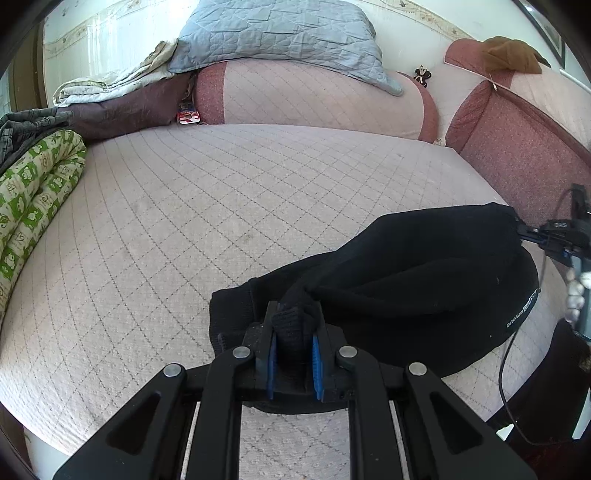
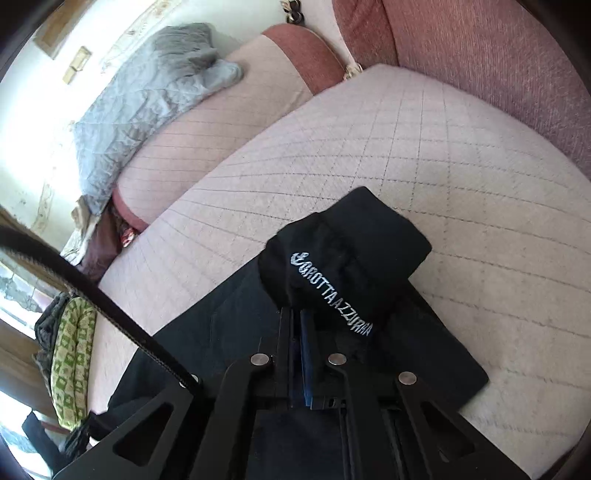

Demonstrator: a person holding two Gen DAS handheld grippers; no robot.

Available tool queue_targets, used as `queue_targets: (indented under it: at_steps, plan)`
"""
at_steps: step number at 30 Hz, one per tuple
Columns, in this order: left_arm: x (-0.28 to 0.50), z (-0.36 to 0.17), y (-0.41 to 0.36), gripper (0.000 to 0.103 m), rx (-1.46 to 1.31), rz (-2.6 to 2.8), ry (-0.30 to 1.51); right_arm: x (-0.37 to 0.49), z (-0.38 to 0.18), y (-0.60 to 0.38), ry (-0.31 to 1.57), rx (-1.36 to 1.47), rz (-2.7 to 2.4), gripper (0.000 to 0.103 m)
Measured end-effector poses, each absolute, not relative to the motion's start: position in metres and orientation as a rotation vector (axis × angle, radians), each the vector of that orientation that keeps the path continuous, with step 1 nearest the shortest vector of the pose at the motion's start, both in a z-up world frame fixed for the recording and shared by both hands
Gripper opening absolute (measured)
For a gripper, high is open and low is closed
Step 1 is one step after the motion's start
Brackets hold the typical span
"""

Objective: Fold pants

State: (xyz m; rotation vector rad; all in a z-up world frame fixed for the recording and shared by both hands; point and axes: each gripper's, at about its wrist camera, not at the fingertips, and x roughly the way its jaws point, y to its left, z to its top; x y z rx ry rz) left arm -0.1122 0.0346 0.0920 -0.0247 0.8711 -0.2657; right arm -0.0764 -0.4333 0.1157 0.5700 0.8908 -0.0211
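The black pants [image 1: 417,280] lie bunched on the quilted pink seat cushion [image 1: 221,206] at its front right. My left gripper [image 1: 293,328] is shut on a ribbed edge of the pants, with fabric pinched between the blue pads [image 1: 316,358]. My right gripper [image 1: 532,232] shows at the right edge, holding the far end of the pants. In the right wrist view the right gripper [image 2: 301,317] is shut on the pants [image 2: 343,266], lifting a fold with white lettering [image 2: 332,291] above the flat lower layer [image 2: 229,332].
A grey-blue quilt [image 1: 280,33] lies over the sofa back. A green patterned blanket roll [image 1: 33,195] and grey clothes [image 1: 22,125] sit at the left. A red armrest [image 1: 517,144] rises at the right. A black cable [image 2: 92,291] crosses the right wrist view.
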Motion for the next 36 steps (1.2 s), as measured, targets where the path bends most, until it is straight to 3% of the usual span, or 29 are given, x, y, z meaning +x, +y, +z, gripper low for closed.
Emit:
queue_targets:
  at_steps: [8, 14, 23, 27, 32, 36]
  plan:
    - [-0.117, 0.085, 0.044, 0.014, -0.072, -0.238, 0.9, -0.138, 0.12, -0.426, 0.863, 0.643, 0.016, 0.004]
    - [-0.125, 0.074, 0.044, 0.015, -0.06, -0.229, 0.951, -0.149, 0.095, -0.427, 0.95, 0.632, -0.02, 0.004]
    - [-0.145, 0.087, 0.088, 0.046, -0.196, -0.197, 0.936, -0.177, 0.109, -0.415, 0.97, 0.511, 0.026, 0.007]
    - [-0.15, 0.091, 0.125, 0.046, -0.352, -0.098, 0.901, -0.15, 0.13, -0.37, 0.945, 0.395, 0.188, 0.032]
    - [-0.166, 0.091, 0.146, 0.046, -0.443, -0.037, 0.869, -0.084, 0.138, -0.248, 1.006, 0.217, 0.513, 0.034]
    - [-0.182, 0.09, 0.157, 0.046, -0.454, 0.017, 0.853, -0.054, 0.133, -0.129, 1.027, -0.013, 0.711, 0.044]
